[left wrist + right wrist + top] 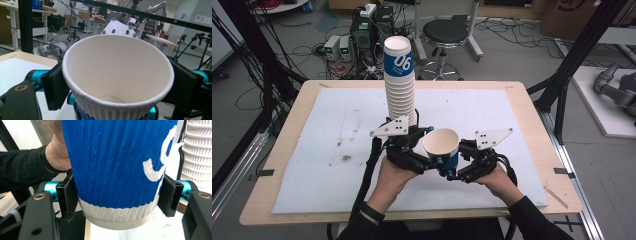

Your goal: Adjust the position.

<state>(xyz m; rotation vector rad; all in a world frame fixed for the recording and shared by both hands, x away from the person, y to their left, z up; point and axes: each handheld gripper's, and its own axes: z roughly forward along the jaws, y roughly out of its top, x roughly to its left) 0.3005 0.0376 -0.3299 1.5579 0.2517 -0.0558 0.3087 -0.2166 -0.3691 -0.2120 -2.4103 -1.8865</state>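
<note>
Right hand-held gripper [451,167] pinches 1 blue paper cup [442,146] low on its wall, keeping it upright. Left hand-held gripper [428,161], jaws spread beside that cup, likely just separated it from the cup stack [400,80] behind.

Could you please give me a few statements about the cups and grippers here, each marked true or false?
1. The single cup stands upright with its mouth open. True.
2. The right gripper has its fingers pressed on that cup's blue wall. True.
3. The cup stack lies on its side. False: it stands upright on the white mat.
4. The single cup holds liquid. False: the left gripper view shows it empty.
</note>
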